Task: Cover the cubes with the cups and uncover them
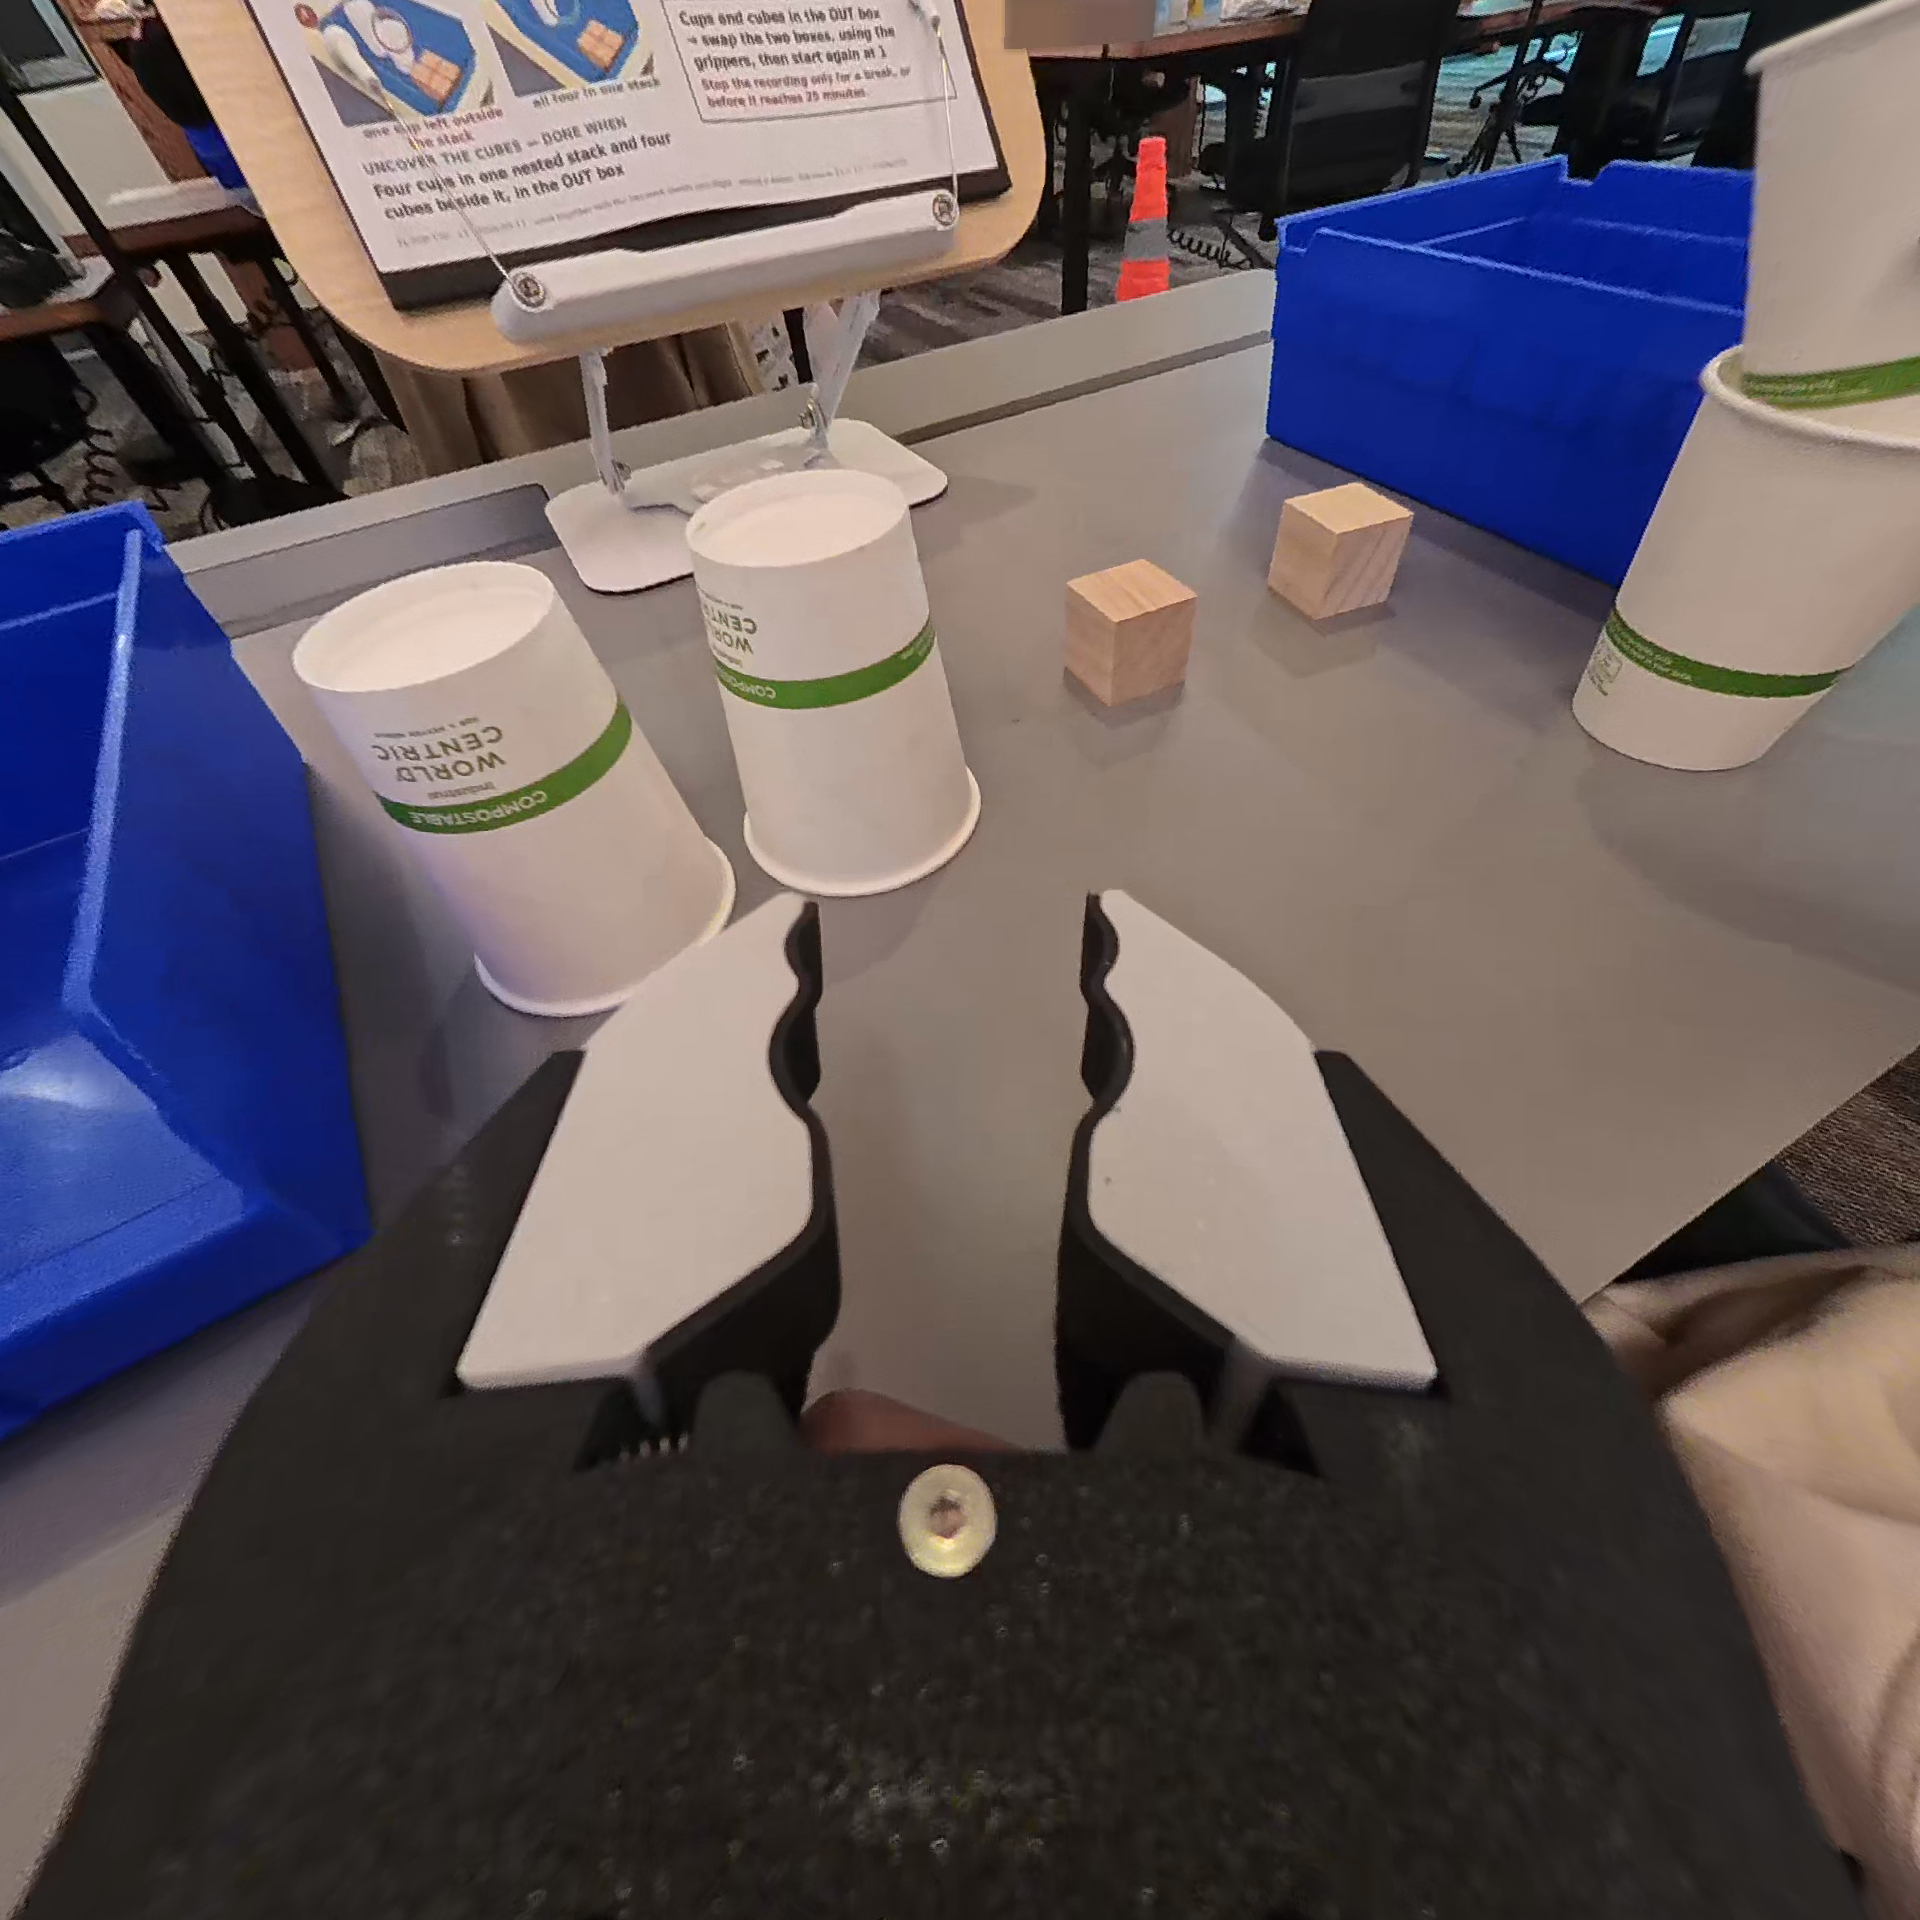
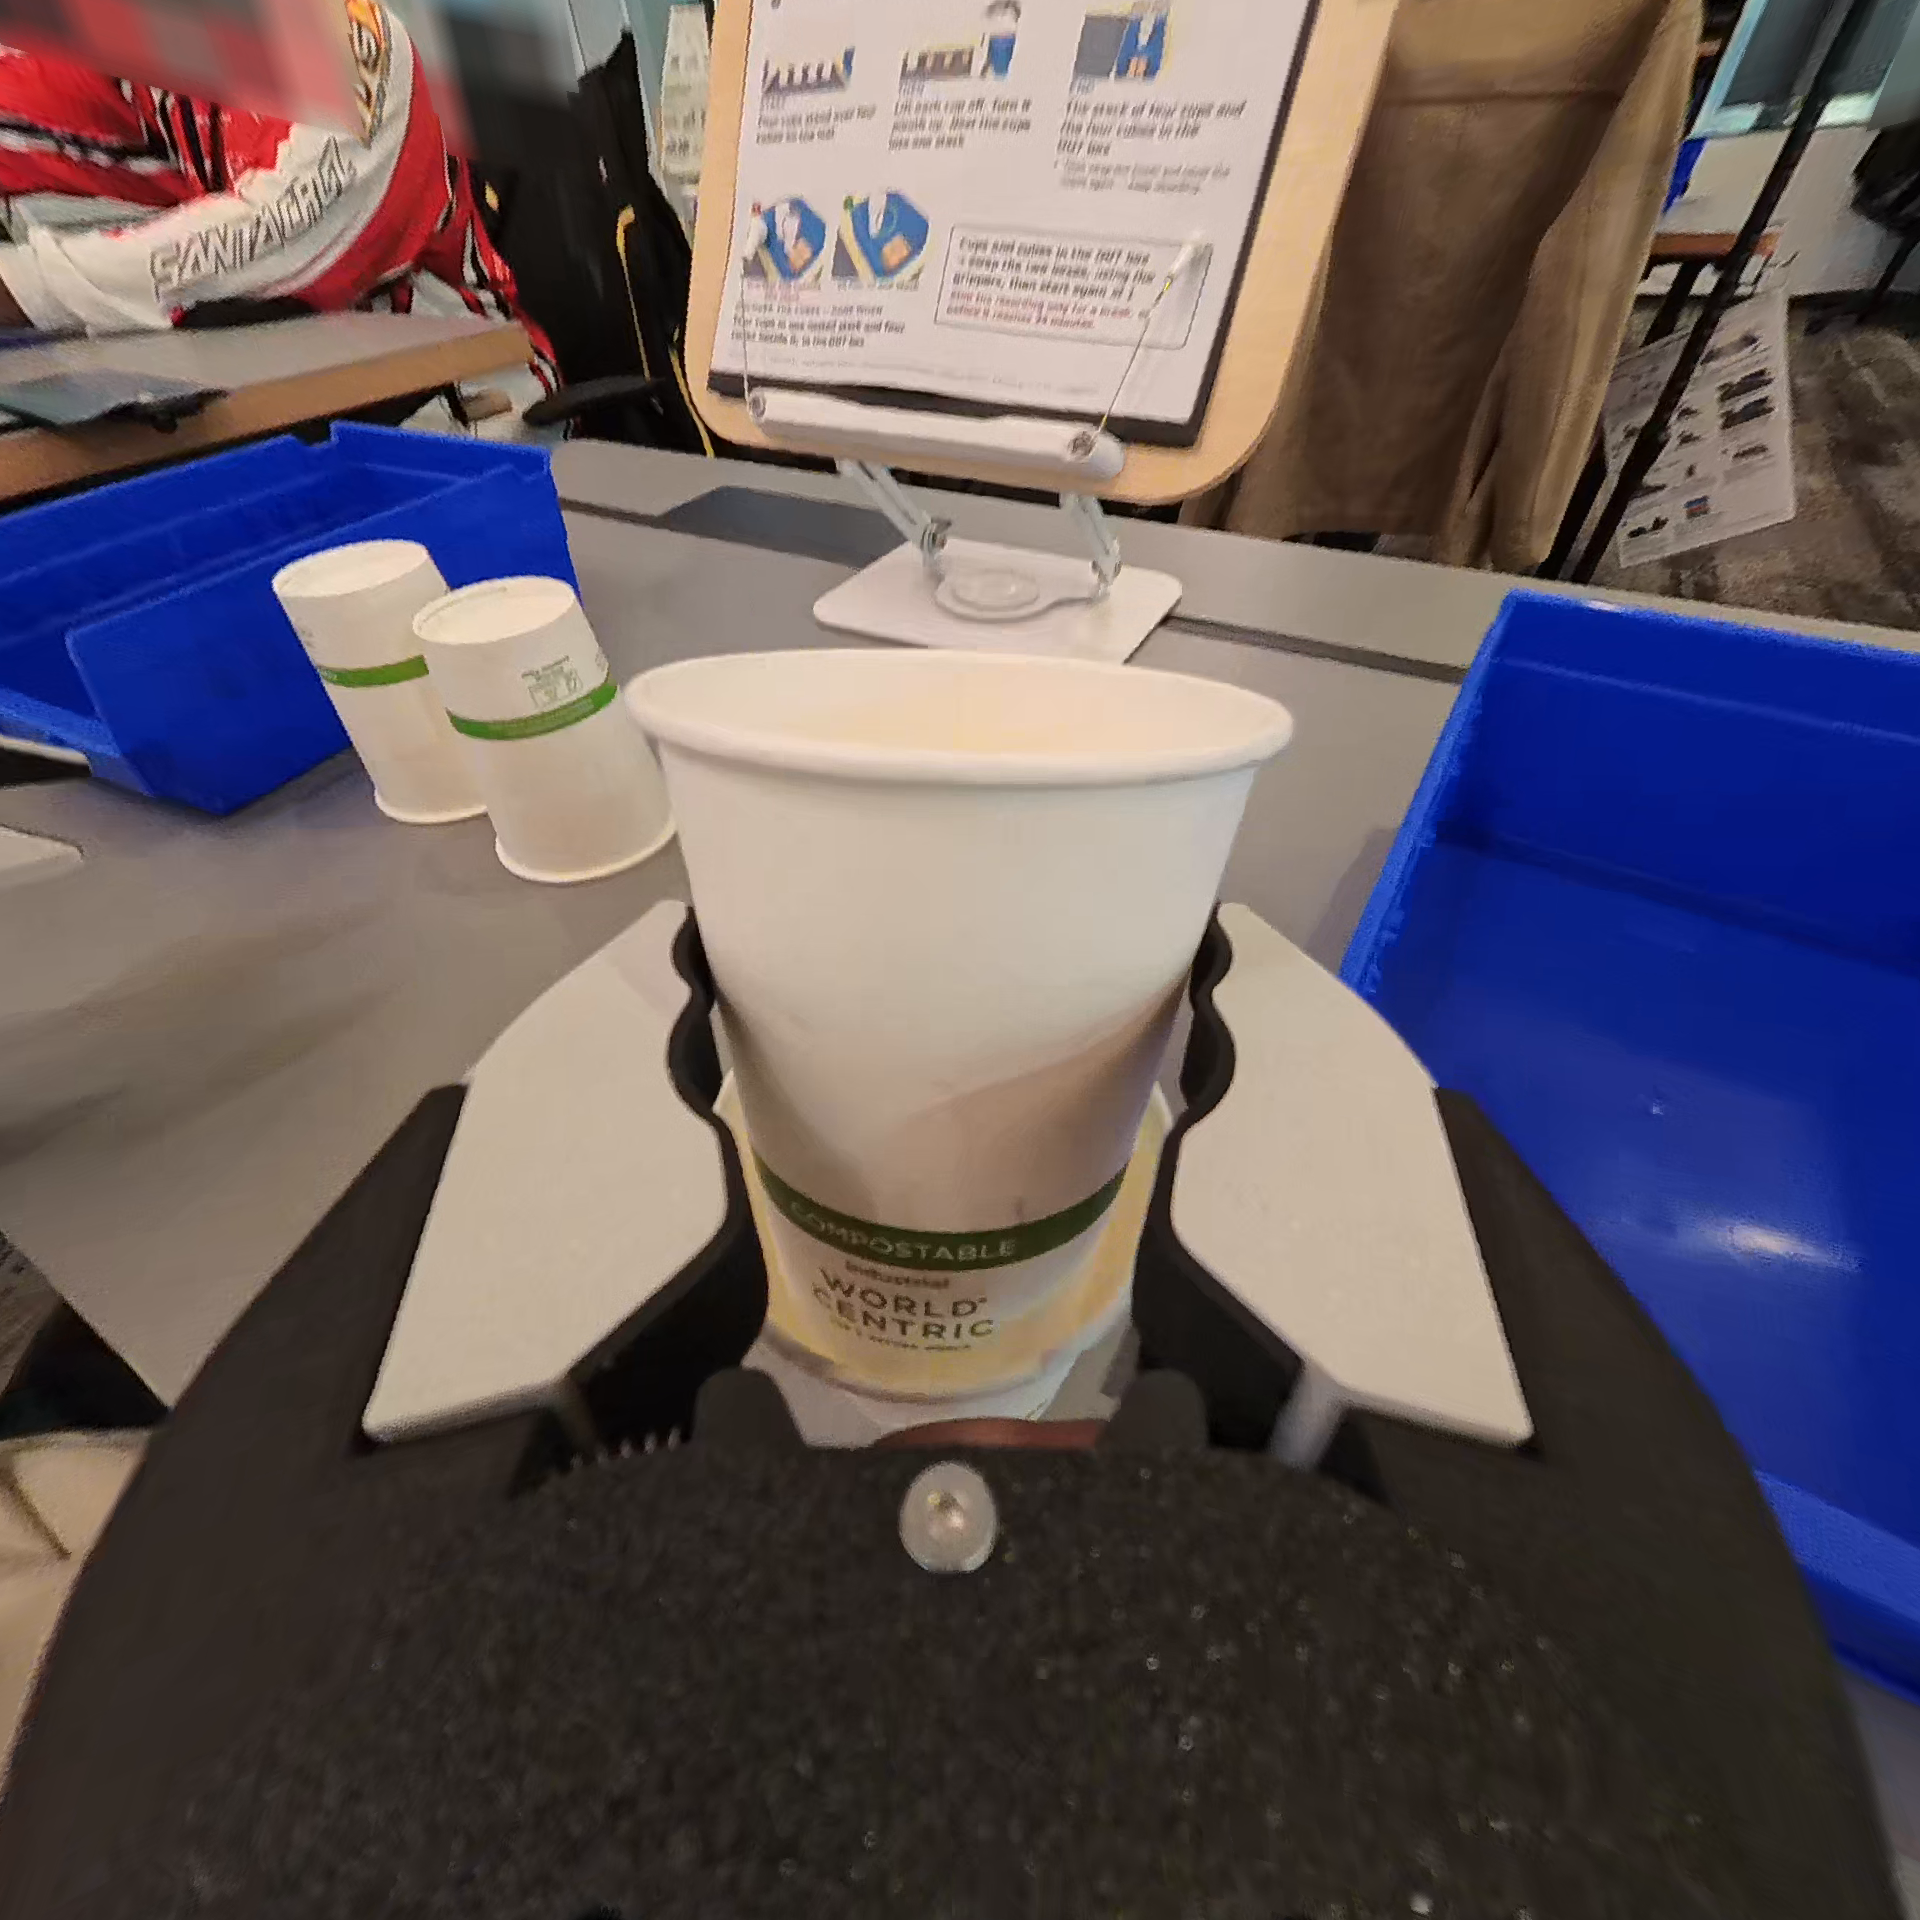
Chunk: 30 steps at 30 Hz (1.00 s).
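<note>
Bins bracketed the scene: a blue plastic bin [image 1: 156, 987] sat at the left edge of the grey table [image 1: 1351, 935]. Just beside it two white paper cups with green bands stood mouth down, the left inverted cup [image 1: 499, 790] and the right inverted cup [image 1: 831, 686] nearly touching at their rims; each presumably hid a cube, though I could not see under them. The left gripper [image 1: 951, 1039] hovered low over the near edge, its jaws spread with only bare table between them, so it seemed to be waiting its turn.

Toward the middle of the table two pale wooden cubes lay bare, the nearer cube [image 1: 1130, 632] and the farther cube [image 1: 1340, 551], well apart from each other with open room all round, so a cup could come straight down over either.

At the right, the right gripper [image 2: 951, 1049] pinched an upright white paper cup [image 2: 956, 935] by its lower wall, lifted partly clear of a second upright cup [image 1: 1745, 582] nested below it, which rested on the table near its right edge. I judged it was being pulled from the stack to be turned over. Another blue plastic bin [image 2: 1662, 1039] lay close on the right, leaving less room that side.
</note>
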Tool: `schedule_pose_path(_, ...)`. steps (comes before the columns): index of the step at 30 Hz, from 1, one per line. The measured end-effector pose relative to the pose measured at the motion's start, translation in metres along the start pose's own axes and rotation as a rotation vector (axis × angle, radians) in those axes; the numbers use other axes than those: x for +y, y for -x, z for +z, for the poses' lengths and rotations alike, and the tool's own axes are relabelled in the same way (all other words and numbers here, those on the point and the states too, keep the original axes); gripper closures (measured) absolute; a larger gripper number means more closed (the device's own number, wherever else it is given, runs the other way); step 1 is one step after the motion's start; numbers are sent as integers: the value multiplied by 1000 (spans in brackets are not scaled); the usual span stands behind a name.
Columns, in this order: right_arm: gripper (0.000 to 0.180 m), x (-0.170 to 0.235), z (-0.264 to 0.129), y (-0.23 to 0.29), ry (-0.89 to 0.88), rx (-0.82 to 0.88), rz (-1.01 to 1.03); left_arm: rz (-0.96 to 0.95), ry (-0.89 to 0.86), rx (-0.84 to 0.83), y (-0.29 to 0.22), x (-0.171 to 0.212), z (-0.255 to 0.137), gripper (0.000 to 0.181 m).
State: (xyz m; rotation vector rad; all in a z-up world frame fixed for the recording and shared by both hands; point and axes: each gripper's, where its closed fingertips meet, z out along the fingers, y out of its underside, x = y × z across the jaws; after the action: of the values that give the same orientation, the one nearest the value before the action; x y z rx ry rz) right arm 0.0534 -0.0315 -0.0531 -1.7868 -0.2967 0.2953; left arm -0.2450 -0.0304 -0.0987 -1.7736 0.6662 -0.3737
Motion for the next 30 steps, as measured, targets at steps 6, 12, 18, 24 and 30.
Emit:
schedule_pose_path(6, 91, 19, 1, 6, 141, -28, -37, 24, 18, 19, -6, 3, 2, 133)
schedule_pose_path(12, 83, 37, -11, 12, 274, -89, -55, 55, 56, 46, -14, 11, 6, 133)
schedule_pose_path(18, 57, 36, -32, 12, 304, -112, -109, 73, 69, 55, -18, 15, 8, 133)
schedule_pose_path(24, 71, -50, -69, 43, -241, -219, -74, 26, 51, 35, -9, 12, 8, 131)
schedule_pose_path(30, 76, -39, -46, 104, -250, -356, -15, -7, 60, 8, -4, 18, 13, 123)
